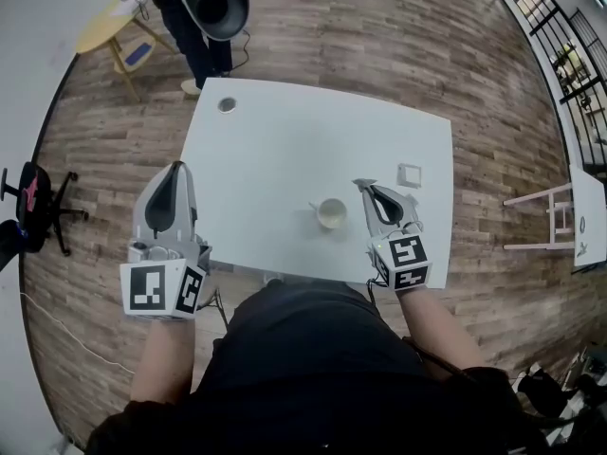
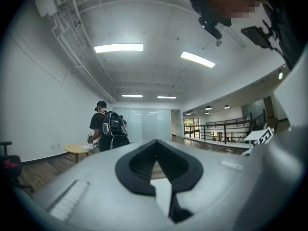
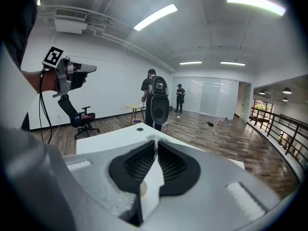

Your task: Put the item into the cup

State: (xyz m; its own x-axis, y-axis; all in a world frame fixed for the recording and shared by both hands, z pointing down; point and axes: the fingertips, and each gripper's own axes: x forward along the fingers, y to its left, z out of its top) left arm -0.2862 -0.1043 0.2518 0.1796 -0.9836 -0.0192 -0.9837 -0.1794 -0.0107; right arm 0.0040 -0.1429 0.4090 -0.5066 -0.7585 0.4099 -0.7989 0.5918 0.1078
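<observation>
Nearest to the head camera is the dark shirt [image 1: 313, 368] of the person who carries the rig, with both grippers just in front of it.

What worries me most is the right gripper [image 1: 363, 188]. Its jaws are pressed together and hold nothing, and it stands just beside the cup [image 1: 332, 213], on the cup's right. If it swings sideways, I think it can hit the cup and tip it or push it across the smooth table [image 1: 285, 150]. The item [image 1: 409, 174] looks small, square and flat, so closed or badly aimed jaws may only slide it away.

That item lies on the table to the right of the cup and a little farther from the person. It is near the right gripper's tips but apart from them, slightly to their right.

Far to the left of the cup, the left gripper [image 1: 177, 166] is beside the table, its jaws also together and empty.
</observation>
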